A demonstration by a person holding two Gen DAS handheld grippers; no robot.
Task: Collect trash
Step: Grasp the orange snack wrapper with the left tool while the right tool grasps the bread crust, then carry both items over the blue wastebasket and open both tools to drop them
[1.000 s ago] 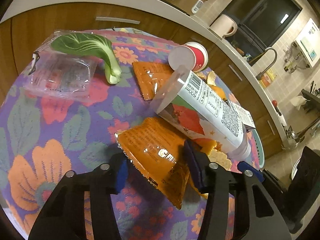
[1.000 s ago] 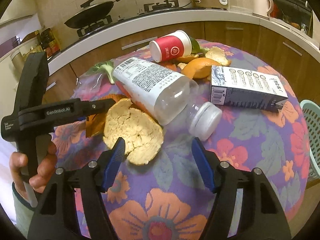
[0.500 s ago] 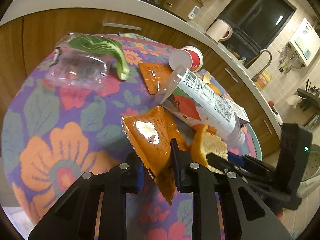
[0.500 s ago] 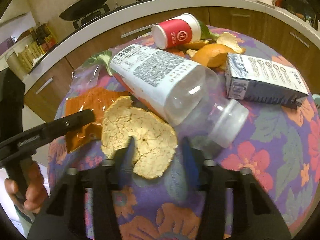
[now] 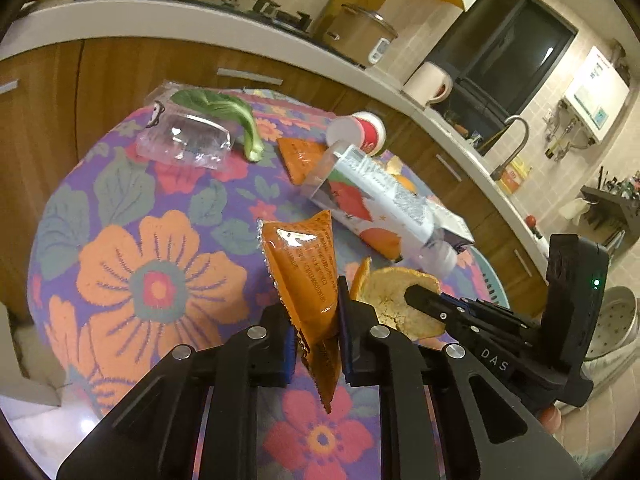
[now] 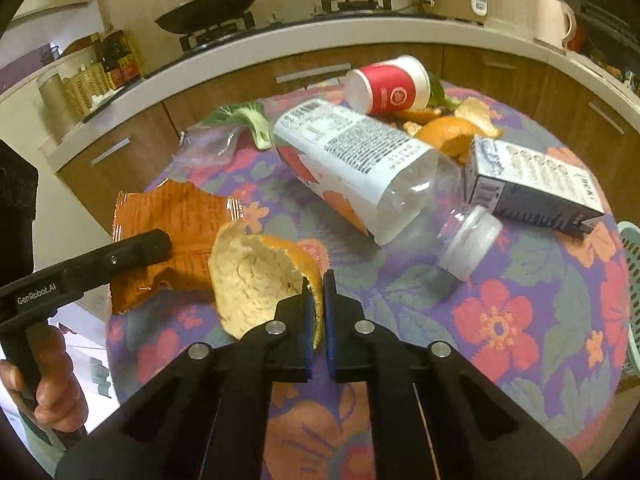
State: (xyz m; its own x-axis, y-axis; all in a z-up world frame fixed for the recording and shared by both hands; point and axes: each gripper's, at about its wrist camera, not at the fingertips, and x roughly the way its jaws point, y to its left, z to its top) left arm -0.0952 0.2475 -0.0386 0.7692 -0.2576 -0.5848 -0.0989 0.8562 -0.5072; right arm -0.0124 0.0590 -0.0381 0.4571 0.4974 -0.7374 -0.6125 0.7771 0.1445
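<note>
Two pieces of trash are in hand at once, one per tool. I have the left tool (image 5: 314, 320) closing on the orange snack wrapper (image 5: 304, 268), pads on either face of its lower half. The wrapper stands up off the desk (image 5: 120, 208) with its torn end hanging below the jaws, so the pinch carries it rather than the cloth. Gripping near the middle keeps the limp foil from folding away.

My right tool (image 6: 319, 312) is pressed together on the rim of the large orange peel (image 6: 256, 276). The thin edge sits between the pads while the pale cup of the peel juts out to the left of the jaws. An edge grip suits it, since the domed body is too wide to span.

Remaining on the floral desk: the plastic bottle (image 6: 360, 164) on its side, the red paper cup (image 6: 390, 86) tipped over behind it, the carton (image 6: 528, 184) to its right, smaller peel scraps (image 6: 452, 132), a clear bag (image 5: 184, 142), a green leaf (image 5: 228, 114) and a second wrapper piece (image 5: 298, 158).

I judge a green basket (image 6: 632, 280) at the desk's right edge to be the likely bin. Both loads look ready to carry there.
</note>
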